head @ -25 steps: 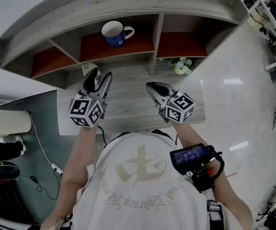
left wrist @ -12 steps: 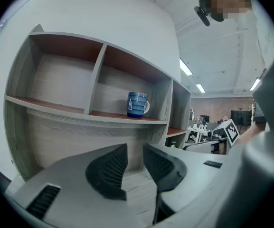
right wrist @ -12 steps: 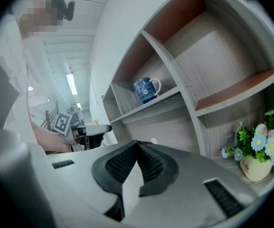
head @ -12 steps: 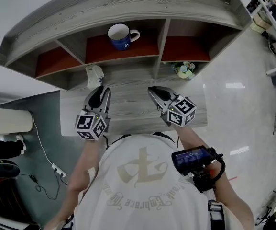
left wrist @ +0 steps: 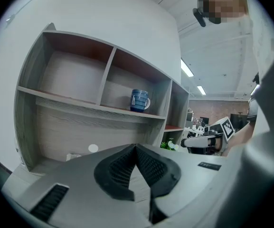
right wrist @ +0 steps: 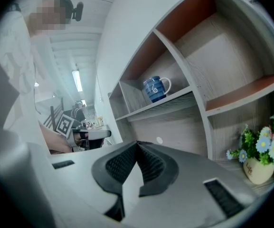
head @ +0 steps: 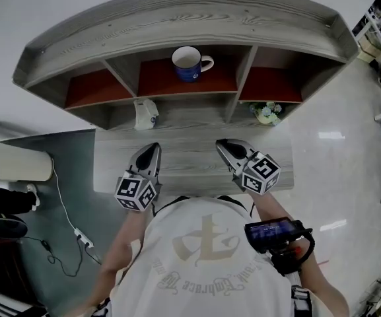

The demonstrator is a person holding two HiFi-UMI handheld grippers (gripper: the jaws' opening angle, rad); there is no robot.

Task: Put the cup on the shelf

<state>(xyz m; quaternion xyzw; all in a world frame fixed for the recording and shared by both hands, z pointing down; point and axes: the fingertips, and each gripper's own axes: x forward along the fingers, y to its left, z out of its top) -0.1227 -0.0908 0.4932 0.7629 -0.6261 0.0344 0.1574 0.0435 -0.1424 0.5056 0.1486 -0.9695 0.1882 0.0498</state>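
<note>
A blue cup (head: pixel 191 65) with a white handle stands upright in the middle compartment of the grey wooden shelf (head: pixel 177 18); it also shows in the left gripper view (left wrist: pixel 138 100) and the right gripper view (right wrist: pixel 155 88). My left gripper (head: pixel 152 148) hovers over the desk (head: pixel 190 167) well short of the cup; its jaws (left wrist: pixel 136 147) have just been closing and meet with nothing between them. My right gripper (head: pixel 223 144) is level with it on the right, jaws (right wrist: pixel 137 144) shut and empty.
A small white object (head: pixel 145 113) lies on the desk under the shelf's left divider. A flower pot (head: pixel 267 113) stands in the lower right nook. A white appliance (head: pixel 18 165) and cables (head: pixel 65 223) are on the floor at left.
Both grippers have drawn back from the shelf toward the person. The left jaws, spread apart before, have closed. The cup has stayed in place.
</note>
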